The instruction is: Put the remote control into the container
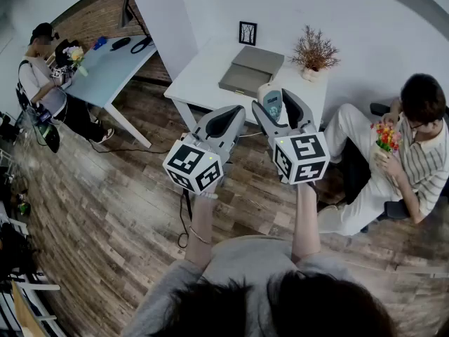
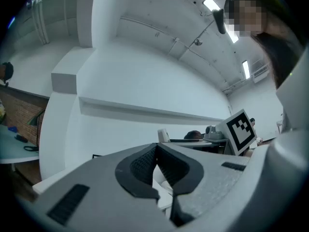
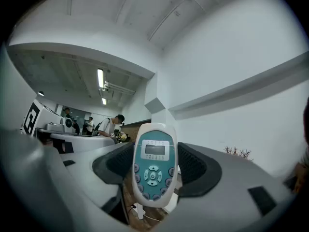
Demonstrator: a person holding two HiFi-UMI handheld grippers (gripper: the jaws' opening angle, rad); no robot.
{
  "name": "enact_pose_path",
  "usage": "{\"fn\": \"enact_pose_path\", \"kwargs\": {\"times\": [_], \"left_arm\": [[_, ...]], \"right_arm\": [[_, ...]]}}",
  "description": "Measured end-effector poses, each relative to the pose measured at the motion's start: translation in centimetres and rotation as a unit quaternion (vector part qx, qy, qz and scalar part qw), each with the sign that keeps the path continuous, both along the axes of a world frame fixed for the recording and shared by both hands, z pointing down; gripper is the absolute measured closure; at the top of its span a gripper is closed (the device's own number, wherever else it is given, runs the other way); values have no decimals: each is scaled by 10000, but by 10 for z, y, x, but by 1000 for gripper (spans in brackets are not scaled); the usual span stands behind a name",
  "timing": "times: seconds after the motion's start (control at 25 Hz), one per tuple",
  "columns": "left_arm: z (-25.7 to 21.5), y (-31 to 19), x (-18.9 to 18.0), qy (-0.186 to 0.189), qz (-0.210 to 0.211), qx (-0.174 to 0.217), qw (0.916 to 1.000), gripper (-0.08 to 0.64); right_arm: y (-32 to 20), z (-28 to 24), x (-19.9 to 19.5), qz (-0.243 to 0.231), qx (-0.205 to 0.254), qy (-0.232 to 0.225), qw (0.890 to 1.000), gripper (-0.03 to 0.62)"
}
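A white remote control [image 1: 271, 104] with a teal button face stands upright between the jaws of my right gripper [image 1: 273, 100], which is shut on it. In the right gripper view the remote [image 3: 153, 164] fills the gap between the two dark pads of the gripper [image 3: 155, 151]. My left gripper [image 1: 231, 115] is raised beside it, its jaws shut with nothing in them; its pads [image 2: 145, 166] meet at the tip. A flat grey container [image 1: 250, 70] lies on the white table [image 1: 203, 76] beyond both grippers.
A dried plant in a pot [image 1: 313, 51] and a small picture frame [image 1: 248, 32] stand at the table's back. A person [image 1: 414, 146] sits at the right holding flowers. Another person [image 1: 42, 76] stands by a pale blue table [image 1: 112, 65] at the far left. A cable [image 1: 184, 223] runs over the wood floor.
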State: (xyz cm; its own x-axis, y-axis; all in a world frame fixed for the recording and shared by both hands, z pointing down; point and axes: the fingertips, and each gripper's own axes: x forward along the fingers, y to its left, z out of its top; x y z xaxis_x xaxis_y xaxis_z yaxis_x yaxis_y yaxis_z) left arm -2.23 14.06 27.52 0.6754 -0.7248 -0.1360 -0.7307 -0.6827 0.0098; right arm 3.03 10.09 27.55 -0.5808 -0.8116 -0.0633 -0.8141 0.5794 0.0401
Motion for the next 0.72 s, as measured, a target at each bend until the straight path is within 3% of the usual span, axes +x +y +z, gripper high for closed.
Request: {"fn": "enact_pose_path", "kwargs": {"times": [0.72], "left_arm": [[18,-8,5,101,-179,-269,9994,557]], "right_arm": [[-8,17,15,-58,-280,-8,9996,308]]}}
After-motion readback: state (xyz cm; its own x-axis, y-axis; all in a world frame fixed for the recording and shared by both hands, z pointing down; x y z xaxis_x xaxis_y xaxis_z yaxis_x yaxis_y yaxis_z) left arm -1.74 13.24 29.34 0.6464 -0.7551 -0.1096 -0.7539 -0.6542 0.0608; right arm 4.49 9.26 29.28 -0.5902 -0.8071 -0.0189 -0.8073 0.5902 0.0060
